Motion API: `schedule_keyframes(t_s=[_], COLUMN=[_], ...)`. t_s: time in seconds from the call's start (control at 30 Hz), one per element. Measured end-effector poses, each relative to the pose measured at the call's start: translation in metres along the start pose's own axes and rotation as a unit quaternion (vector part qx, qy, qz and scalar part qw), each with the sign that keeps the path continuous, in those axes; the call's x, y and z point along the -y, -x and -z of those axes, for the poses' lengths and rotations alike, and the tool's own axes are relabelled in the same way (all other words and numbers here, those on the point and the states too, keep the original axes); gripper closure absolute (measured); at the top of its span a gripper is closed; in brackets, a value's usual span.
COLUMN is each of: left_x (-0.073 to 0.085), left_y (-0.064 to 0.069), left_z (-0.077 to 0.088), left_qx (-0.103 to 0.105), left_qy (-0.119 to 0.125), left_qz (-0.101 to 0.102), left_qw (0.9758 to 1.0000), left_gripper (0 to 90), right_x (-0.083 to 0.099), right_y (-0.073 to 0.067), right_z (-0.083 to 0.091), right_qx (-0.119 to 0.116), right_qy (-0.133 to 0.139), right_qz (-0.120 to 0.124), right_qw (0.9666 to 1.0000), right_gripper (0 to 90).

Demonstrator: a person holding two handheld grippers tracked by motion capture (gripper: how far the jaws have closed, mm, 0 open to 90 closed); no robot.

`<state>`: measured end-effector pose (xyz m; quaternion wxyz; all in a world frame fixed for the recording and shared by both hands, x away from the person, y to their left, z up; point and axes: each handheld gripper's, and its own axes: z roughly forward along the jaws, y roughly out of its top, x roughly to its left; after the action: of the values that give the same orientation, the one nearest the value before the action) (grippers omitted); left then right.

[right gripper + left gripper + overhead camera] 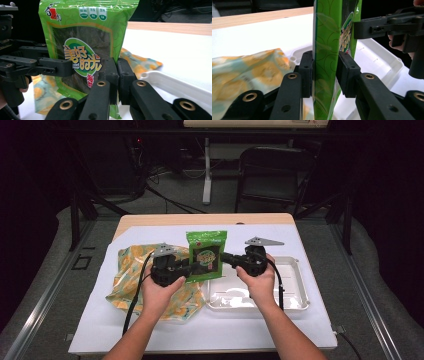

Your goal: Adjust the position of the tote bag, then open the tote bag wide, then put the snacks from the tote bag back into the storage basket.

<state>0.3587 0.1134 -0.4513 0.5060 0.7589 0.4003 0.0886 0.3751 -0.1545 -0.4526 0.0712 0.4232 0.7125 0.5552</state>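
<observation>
While the green snack pouch [206, 255] hangs upright above the white tray [295, 285], we note left gripper [189, 268] and right gripper [223, 257] clamping opposite edges, level.

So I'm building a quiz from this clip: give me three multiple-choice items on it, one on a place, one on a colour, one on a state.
1. Where does the white tray lie?
A. right part of the table
B. left part, under the patterned bag
C. on the floor

2. What colour is the snack pouch held up between the hands?
A. red
B. green
C. blue

3. How is the right claw set?
A. wide open, off the pouch
C. lying on the table
B. closed on the pouch's edge

Answers: 1 A, the high view shows it under the right hand. 2 B, green foil in every view. 3 B, its jaws pinch the pouch's edge.
</observation>
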Motion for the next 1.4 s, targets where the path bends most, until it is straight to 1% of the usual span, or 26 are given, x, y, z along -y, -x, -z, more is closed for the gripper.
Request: schedule_keyframes(t_s=[0.07, 0.1, 0.13, 0.23, 0.33, 0.43, 0.53, 0.6, 0.63, 0.67, 0.87, 0.9, 0.93, 1.0, 1.03, 1.1, 1.23, 1.33, 1.4], left_x=[-0.001, -0.002, -0.002, -0.003, -0.004, -0.005, -0.004, -0.004, -0.004, -0.004, -0.004, -0.005, -0.004, -0.004, -0.004, -0.003, -0.003, -0.003, -0.003], left_y=[0.002, 0.003, 0.003, 0.002, 0.0, -0.003, -0.005, -0.005, -0.005, -0.005, -0.004, -0.004, -0.004, -0.005, -0.005, -0.005, -0.006, -0.007, -0.008], left_z=[-0.008, -0.011, -0.014, -0.021, -0.026, -0.031, -0.035, -0.039, -0.04, -0.043, -0.054, -0.056, -0.057, -0.059, -0.06, -0.063, -0.067, -0.07, -0.071], left_qx=[0.0, 0.001, 0.004, 0.011, 0.017, 0.015, 0.016, 0.016, 0.015, 0.013, 0.008, 0.007, 0.006, 0.006, 0.005, 0.004, 0.009, 0.01, 0.01], left_qy=[-0.003, -0.004, -0.004, -0.004, -0.009, -0.012, -0.016, -0.017, -0.022, -0.019, -0.036, -0.036, -0.037, -0.039, -0.038, -0.038, -0.036, -0.037, -0.039], left_qz=[-0.002, 0.0, -0.002, 0.007, 0.011, 0.01, 0.016, 0.02, 0.018, 0.016, 0.024, 0.02, 0.021, 0.02, 0.023, 0.025, 0.024, 0.024, 0.029], left_qw=[1.0, 1.0, 1.0, 0.9999, 0.9998, 0.9998, 0.9996, 0.9995, 0.9995, 0.9996, 0.9991, 0.9991, 0.9991, 0.999, 0.999, 0.9989, 0.999, 0.999, 0.9988], left_gripper=[67.4, 67.3, 67.2, 67.1, 66.7, 65.5, 64.9, 64.8, 64.8, 64.7, 63.8, 63.8, 63.8, 63.8, 63.8, 63.7, 63.2, 63.0, 63.0], right_x=[0.001, 0.001, 0.001, 0.002, 0.002, 0.003, 0.004, 0.005, 0.006, 0.006, 0.008, 0.008, 0.009, 0.01, 0.01, 0.01, 0.01, 0.01, 0.01], right_y=[0.005, 0.008, 0.011, 0.019, 0.023, 0.025, 0.028, 0.031, 0.033, 0.034, 0.04, 0.041, 0.042, 0.045, 0.045, 0.046, 0.048, 0.05, 0.052], right_z=[0.003, 0.005, 0.006, 0.009, 0.01, 0.009, 0.008, 0.007, 0.007, 0.006, 0.007, 0.007, 0.006, 0.006, 0.005, 0.005, 0.005, 0.005, 0.004], right_qx=[0.009, 0.012, 0.013, 0.014, 0.014, 0.017, 0.019, 0.02, 0.022, 0.023, 0.035, 0.037, 0.037, 0.039, 0.041, 0.045, 0.048, 0.05, 0.052], right_qy=[0.001, -0.002, 0.0, -0.002, -0.004, -0.004, -0.008, -0.009, -0.01, -0.009, -0.011, -0.012, -0.01, -0.015, -0.012, -0.014, -0.017, -0.014, -0.017], right_qz=[-0.002, -0.004, -0.009, -0.019, -0.024, -0.027, -0.028, -0.034, -0.036, -0.038, -0.04, -0.041, -0.043, -0.042, -0.046, -0.045, -0.042, -0.045, -0.046], right_qw=[1.0, 0.9999, 0.9999, 0.9997, 0.9996, 0.9995, 0.9994, 0.9992, 0.9991, 0.999, 0.9985, 0.9984, 0.9983, 0.9982, 0.998, 0.9979, 0.9978, 0.9976, 0.9974], right_gripper=[87.9, 87.9, 87.9, 87.9, 88.0, 88.1, 88.2, 88.3, 88.3, 88.3, 88.4, 88.4, 88.4, 88.4, 88.4, 88.4, 88.4, 88.4, 88.4])
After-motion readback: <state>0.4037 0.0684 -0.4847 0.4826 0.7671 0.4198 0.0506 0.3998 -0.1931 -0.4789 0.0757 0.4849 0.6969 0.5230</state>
